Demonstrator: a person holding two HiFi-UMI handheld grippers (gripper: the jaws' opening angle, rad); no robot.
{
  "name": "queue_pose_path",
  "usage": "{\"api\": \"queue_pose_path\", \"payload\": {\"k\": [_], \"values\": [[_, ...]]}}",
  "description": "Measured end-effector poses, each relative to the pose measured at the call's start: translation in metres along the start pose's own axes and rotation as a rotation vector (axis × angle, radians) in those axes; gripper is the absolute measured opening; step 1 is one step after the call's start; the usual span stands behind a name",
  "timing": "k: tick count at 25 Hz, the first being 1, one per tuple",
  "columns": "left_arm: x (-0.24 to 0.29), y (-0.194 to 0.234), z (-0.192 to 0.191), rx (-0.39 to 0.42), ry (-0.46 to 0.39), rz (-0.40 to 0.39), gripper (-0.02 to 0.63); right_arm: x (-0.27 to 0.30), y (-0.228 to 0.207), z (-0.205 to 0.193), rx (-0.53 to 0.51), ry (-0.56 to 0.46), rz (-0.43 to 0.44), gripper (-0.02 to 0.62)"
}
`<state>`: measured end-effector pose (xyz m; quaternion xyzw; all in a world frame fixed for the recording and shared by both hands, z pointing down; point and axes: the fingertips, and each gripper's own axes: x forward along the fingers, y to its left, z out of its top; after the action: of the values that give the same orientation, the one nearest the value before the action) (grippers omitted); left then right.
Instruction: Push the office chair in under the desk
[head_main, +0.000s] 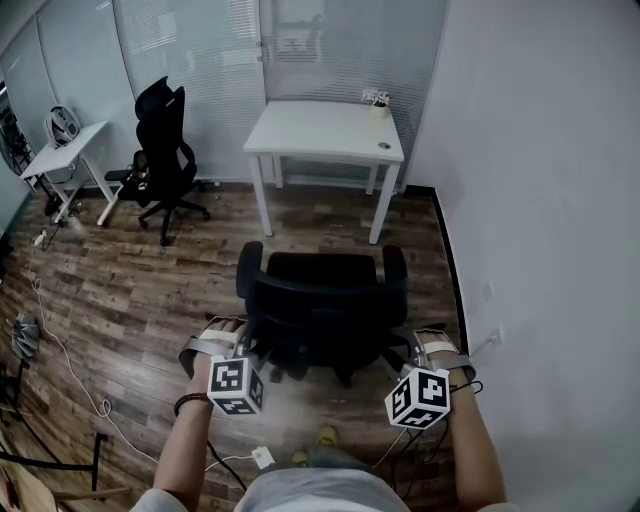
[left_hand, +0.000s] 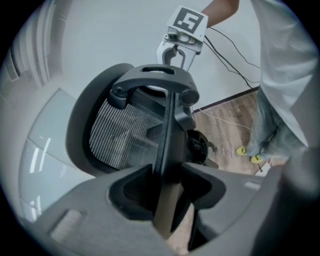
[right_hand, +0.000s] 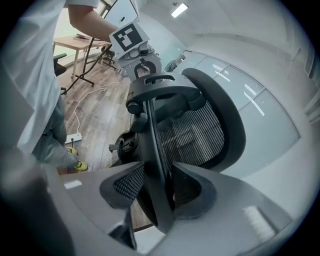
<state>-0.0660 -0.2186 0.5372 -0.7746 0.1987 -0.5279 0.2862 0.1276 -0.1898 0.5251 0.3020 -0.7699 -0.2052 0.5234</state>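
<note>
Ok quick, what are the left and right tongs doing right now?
Left tongs: closed on the office chair, gripping one side edge of its back.
Right tongs: closed on the office chair, gripping the other side edge.

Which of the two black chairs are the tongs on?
The near chair, facing the white desk: its backrest rim sits between the left tongs and the right tongs. The headrest chair stands far left, untouched.

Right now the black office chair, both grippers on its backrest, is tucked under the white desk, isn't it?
Not quite: the head view shows the office chair on open floor short of the white desk. The left gripper and right gripper are on its backrest.
</note>
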Motion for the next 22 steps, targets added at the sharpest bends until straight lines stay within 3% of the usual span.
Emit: {"api": "queue_pose_path", "payload": {"k": [15,22], "values": [[0.061,0.074,-0.017,-0.015,-0.013,0.026,0.186,0.066,-0.074,-0.006,-0.011,-0.026,0.003,0.167],[0.098,0.129,-0.041,0.002,-0.032,0.034,0.186,0.115,-0.125,0.004,-0.004,-0.007,0.018,0.167]]}}
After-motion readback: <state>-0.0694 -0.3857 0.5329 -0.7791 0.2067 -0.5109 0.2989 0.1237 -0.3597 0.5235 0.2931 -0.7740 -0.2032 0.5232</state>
